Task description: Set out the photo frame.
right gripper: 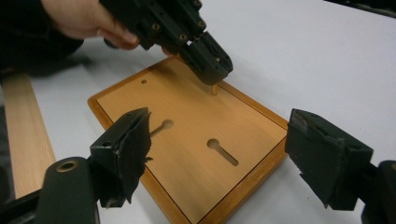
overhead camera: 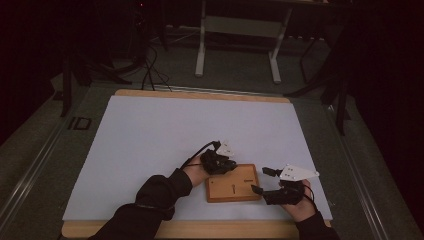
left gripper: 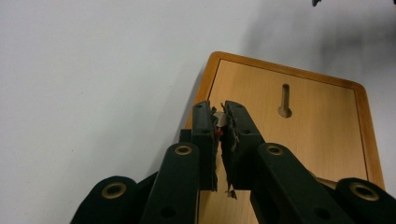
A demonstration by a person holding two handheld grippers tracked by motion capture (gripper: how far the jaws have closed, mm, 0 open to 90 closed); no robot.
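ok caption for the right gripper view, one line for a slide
Left tongs pinch a small peg at the wooden board while the open right tongs straddle its near corner.

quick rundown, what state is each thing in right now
wooden board: lying flat on the white mat
small peg: upright on the board, pinched at its top
left gripper: shut on the peg
right gripper: open, jaws either side of the board's near corner

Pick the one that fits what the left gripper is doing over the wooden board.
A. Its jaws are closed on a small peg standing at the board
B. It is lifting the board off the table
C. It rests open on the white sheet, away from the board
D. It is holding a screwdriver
A: the left gripper has its jaws pinched on a small peg that stands on the wooden board, near its far edge in the right gripper view.
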